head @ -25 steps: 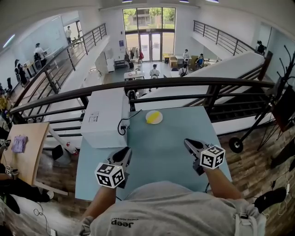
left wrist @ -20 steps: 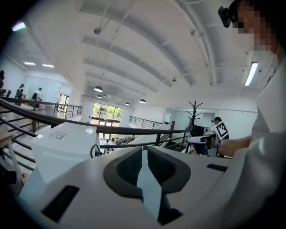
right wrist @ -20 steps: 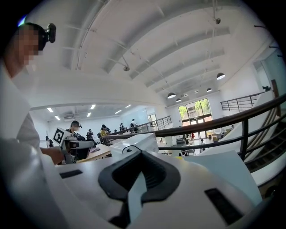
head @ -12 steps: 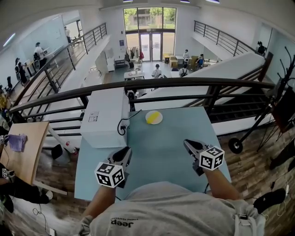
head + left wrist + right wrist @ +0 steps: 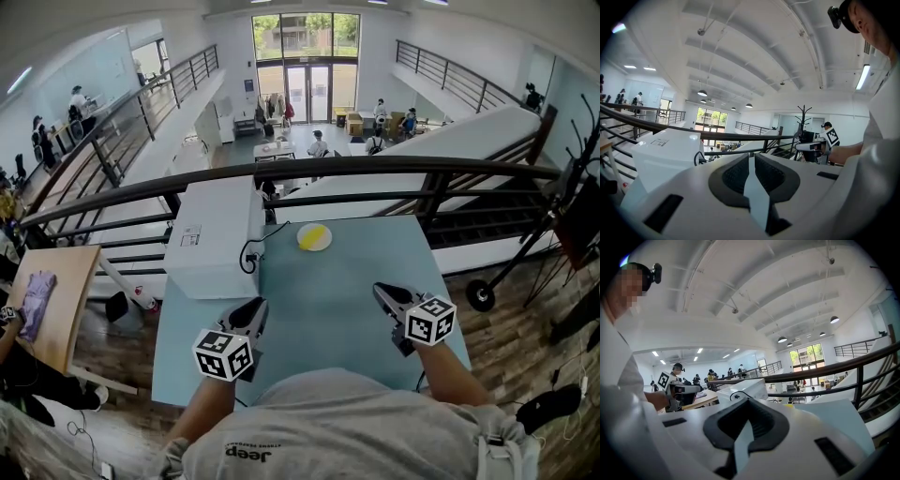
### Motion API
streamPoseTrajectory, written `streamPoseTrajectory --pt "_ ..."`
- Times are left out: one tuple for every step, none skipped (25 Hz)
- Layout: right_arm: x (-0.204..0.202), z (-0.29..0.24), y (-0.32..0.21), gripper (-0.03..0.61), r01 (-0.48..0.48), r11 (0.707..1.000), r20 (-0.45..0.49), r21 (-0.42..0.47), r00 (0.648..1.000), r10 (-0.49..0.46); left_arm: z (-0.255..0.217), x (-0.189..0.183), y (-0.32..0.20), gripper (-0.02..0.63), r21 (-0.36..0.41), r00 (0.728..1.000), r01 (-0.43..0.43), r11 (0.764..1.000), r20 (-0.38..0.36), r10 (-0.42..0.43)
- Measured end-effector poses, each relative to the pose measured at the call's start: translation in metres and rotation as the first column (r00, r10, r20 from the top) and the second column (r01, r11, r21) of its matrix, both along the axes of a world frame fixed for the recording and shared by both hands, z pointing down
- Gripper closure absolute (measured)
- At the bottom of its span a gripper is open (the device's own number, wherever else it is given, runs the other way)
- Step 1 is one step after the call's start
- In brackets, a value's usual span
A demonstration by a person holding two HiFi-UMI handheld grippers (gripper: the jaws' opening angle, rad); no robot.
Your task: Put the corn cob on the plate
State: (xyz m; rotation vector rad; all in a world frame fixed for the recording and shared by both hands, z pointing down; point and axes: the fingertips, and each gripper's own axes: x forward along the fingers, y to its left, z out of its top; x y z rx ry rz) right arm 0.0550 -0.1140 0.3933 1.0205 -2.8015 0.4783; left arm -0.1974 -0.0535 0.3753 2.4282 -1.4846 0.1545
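A yellow corn cob (image 5: 317, 234) lies on a small white plate (image 5: 306, 246) at the far middle of the light blue table (image 5: 319, 300). My left gripper (image 5: 255, 309) hovers over the table's near left, well short of the plate, with its jaws shut and nothing between them (image 5: 751, 155). At the near right my right gripper (image 5: 380, 292) is also shut and empty (image 5: 749, 401). Both point toward the far side of the table.
A large white box (image 5: 214, 239) stands on the table's far left, with a black cable (image 5: 251, 255) at its right side. A dark railing (image 5: 309, 171) runs behind the table's far edge, with an open drop beyond. A wooden table (image 5: 56, 300) is at the left.
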Motion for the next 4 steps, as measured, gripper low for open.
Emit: streamPoseTrajectory --pt "-0.0005 0.0006 0.0003 0.563 0.002 1.000 -0.001 0.001 1.000 -0.002 0.0008 -0.0004 0.0004 0.558 0.000 1.000 0.001 1.000 0.000 -0.001" --pt "-0.0011 0.0011 0.0004 0.563 0.004 1.000 -0.002 0.002 1.000 -0.004 0.0016 -0.0008 0.0007 0.558 -0.001 1.000 0.001 1.000 -0.001 -0.001" --pt "-0.0018 0.0016 0.0004 0.563 0.005 1.000 -0.002 0.003 1.000 -0.005 0.0023 -0.0013 0.0010 0.558 -0.001 1.000 0.002 1.000 -0.001 -0.002" --pt "-0.0025 0.0021 0.0004 0.563 0.007 1.000 -0.003 0.004 1.000 -0.007 0.0030 -0.0018 0.0012 0.558 -0.001 1.000 0.003 1.000 -0.002 -0.003"
